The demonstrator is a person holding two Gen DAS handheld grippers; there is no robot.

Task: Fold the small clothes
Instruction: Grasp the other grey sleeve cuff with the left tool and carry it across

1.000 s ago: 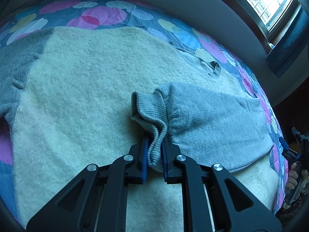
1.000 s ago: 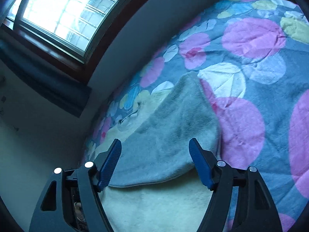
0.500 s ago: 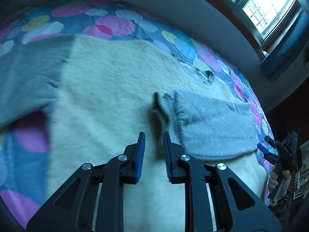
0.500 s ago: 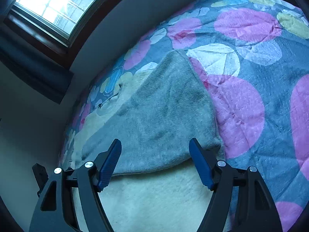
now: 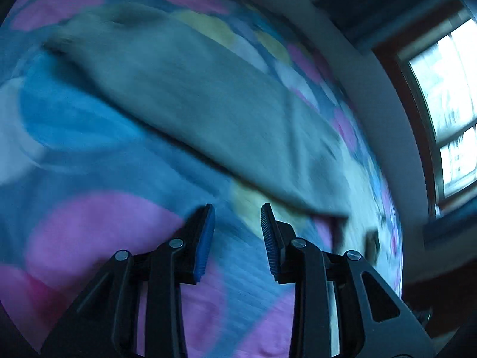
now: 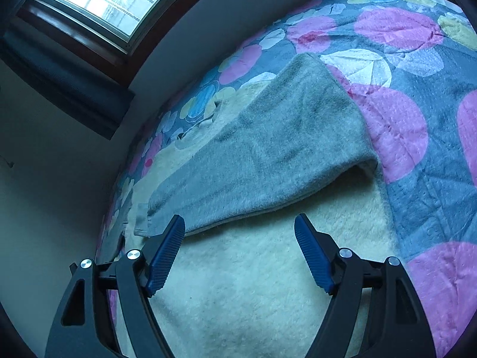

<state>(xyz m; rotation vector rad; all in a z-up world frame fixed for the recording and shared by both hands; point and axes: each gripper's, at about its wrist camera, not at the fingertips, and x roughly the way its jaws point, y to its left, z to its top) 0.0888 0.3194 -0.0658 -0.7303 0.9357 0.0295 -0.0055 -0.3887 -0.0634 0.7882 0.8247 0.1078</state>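
The left tongs are opening with nothing in them, over the spotty quilt, and the right tongs are wide and empty over the sweater. The sweater lies flat on the quilt, one grey sleeve folded across it. It looks soft, light and floppy, so pinch a hem or cuff.

Left tongs opening (nothing between them), right tongs wide apart.
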